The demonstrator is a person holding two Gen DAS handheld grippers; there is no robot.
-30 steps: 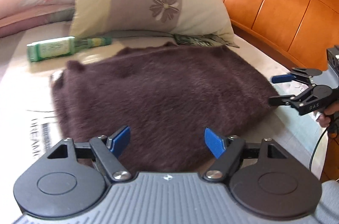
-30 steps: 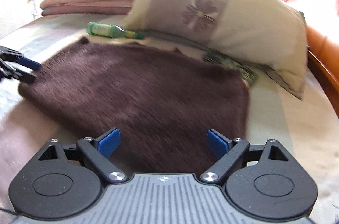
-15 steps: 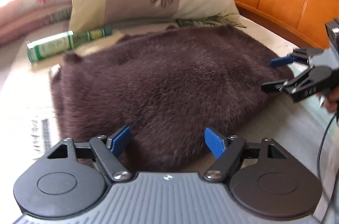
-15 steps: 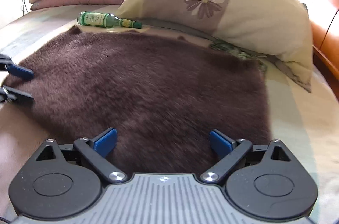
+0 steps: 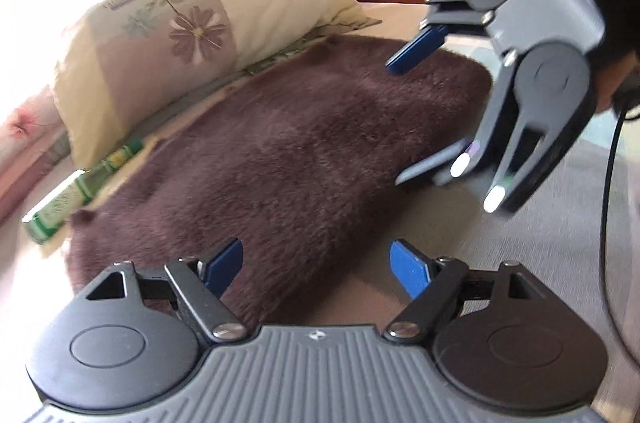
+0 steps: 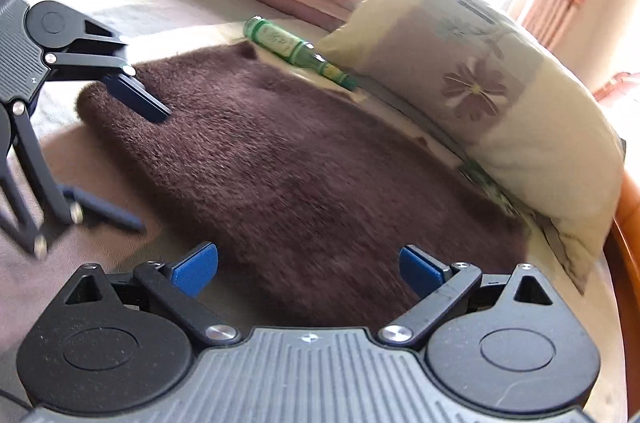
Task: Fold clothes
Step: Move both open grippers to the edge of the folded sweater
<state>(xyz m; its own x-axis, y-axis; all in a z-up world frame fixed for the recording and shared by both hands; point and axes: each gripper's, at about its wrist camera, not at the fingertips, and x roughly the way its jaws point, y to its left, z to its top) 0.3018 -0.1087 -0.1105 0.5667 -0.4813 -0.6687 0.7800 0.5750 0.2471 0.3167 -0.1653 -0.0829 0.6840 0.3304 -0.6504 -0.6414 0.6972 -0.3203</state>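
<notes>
right now i have both tongs spread and empty over the brown fuzzy garment (image 5: 288,143), which lies flat on the bed (image 5: 540,223) in front of the flowered pillow (image 5: 192,35), with a green bottle (image 6: 296,49) lying at its far edge. the left gripper (image 5: 316,265) hangs over the near hem, pads clear of the pile. the right gripper (image 6: 308,265) is spread wide above the near edge on its side; nothing sits between its pads. i judge the cloth to be soft, thick and limp, fairly light, with plush that should grip well but bunch up. i'd pinch the near edge at its two corners, catching every layer, so it lifts evenly and doesn't sag in the middle.
</notes>
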